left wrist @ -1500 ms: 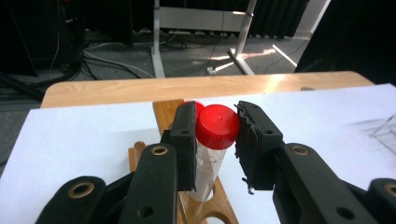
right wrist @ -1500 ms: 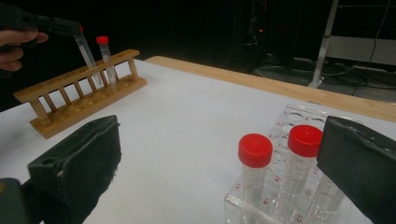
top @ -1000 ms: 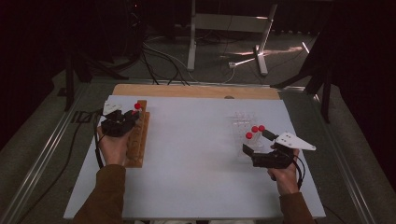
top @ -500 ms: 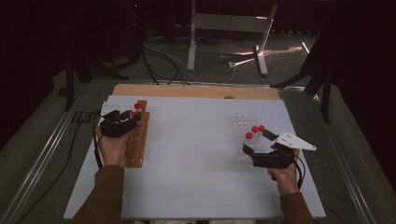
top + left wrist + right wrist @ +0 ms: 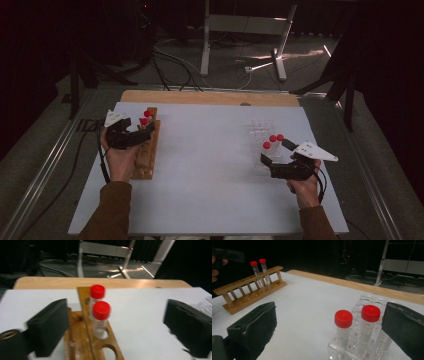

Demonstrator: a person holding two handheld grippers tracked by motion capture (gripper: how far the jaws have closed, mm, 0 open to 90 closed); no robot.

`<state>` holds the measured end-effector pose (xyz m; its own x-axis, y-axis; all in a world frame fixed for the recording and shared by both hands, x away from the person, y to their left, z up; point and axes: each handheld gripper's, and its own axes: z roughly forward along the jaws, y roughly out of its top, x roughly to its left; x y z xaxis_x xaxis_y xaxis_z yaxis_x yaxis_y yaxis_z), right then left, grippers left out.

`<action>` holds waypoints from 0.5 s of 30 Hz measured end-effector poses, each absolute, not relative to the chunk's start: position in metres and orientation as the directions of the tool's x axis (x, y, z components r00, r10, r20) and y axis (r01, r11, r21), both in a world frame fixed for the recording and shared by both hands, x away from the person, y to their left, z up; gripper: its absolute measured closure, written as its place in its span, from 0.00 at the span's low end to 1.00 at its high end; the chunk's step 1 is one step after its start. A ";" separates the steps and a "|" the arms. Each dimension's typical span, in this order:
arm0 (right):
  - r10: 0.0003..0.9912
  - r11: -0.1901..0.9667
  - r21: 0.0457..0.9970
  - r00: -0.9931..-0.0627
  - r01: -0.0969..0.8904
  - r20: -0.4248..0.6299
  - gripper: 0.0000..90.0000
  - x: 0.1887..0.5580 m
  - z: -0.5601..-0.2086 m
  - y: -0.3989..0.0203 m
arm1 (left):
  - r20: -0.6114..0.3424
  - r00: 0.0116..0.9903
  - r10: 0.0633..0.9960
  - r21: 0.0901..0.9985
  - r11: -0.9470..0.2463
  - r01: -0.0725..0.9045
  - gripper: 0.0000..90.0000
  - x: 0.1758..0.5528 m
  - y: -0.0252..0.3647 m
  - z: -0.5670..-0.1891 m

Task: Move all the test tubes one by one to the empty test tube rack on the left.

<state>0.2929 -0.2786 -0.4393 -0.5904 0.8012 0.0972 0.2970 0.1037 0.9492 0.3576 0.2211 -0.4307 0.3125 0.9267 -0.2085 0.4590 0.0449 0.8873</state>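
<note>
Left gripper [image 5: 116, 322] has just been opening, jaws wide, nothing held; two tubes [image 5: 100, 315] seated in wooden rack [image 5: 100, 345] ahead. Right gripper [image 5: 329, 332] open, empty; three tubes [image 5: 272, 140] in clear rack [image 5: 367, 302] likely remain.

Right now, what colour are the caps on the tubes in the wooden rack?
Red caps; the wooden rack shows them best in the left gripper view.

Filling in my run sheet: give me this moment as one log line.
left tongs: just opened, nothing held | two red-capped tubes in wooden rack | right tongs: open by clear rack
</note>
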 end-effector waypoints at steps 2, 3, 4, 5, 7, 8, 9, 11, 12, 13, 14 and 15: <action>0.805 0.105 0.949 -0.586 0.298 0.095 0.00 0.293 -0.439 -0.279 | -0.211 0.320 0.924 0.891 0.047 0.451 0.02 0.355 0.220 -0.430; 0.806 0.104 0.949 -0.584 0.298 0.095 0.00 0.293 -0.439 -0.279 | -0.215 0.324 0.921 0.893 0.051 0.448 0.01 0.353 0.219 -0.430; 0.810 0.104 0.948 -0.579 0.299 0.094 0.00 0.293 -0.439 -0.279 | -0.219 0.328 0.919 0.894 0.054 0.444 0.01 0.353 0.218 -0.430; 0.811 0.104 0.948 -0.578 0.300 0.093 0.00 0.293 -0.439 -0.280 | -0.220 0.338 0.915 0.895 0.053 0.442 0.01 0.351 0.217 -0.429; 0.816 0.102 0.948 -0.570 0.300 0.093 0.00 0.294 -0.439 -0.281 | -0.219 0.343 0.914 0.901 0.054 0.431 0.01 0.348 0.215 -0.428; 0.818 0.101 0.948 -0.567 0.300 0.093 0.00 0.295 -0.440 -0.282 | -0.220 0.349 0.911 0.902 0.053 0.429 0.01 0.347 0.214 -0.427; 0.821 0.099 0.948 -0.563 0.302 0.094 0.00 0.295 -0.440 -0.284 | -0.219 0.354 0.909 0.904 0.053 0.423 0.01 0.345 0.213 -0.426; 0.826 0.101 0.947 -0.557 0.305 0.091 0.00 0.296 -0.440 -0.286 | -0.215 0.360 0.908 0.909 0.051 0.415 0.01 0.342 0.211 -0.424; 0.829 0.101 0.947 -0.553 0.306 0.090 0.00 0.296 -0.441 -0.287 | -0.215 0.363 0.907 0.911 0.053 0.409 0.01 0.340 0.210 -0.424; 0.831 0.104 0.946 -0.549 0.306 0.086 0.00 0.297 -0.441 -0.288 | -0.213 0.365 0.906 0.912 0.051 0.406 0.01 0.339 0.209 -0.423; 0.836 0.104 0.945 -0.542 0.310 0.086 0.00 0.297 -0.441 -0.289 | -0.209 0.367 0.906 0.913 0.047 0.405 0.01 0.337 0.208 -0.423; 0.839 0.105 0.944 -0.538 0.312 0.084 0.00 0.298 -0.441 -0.290 | -0.206 0.370 0.906 0.915 0.044 0.400 0.01 0.335 0.207 -0.423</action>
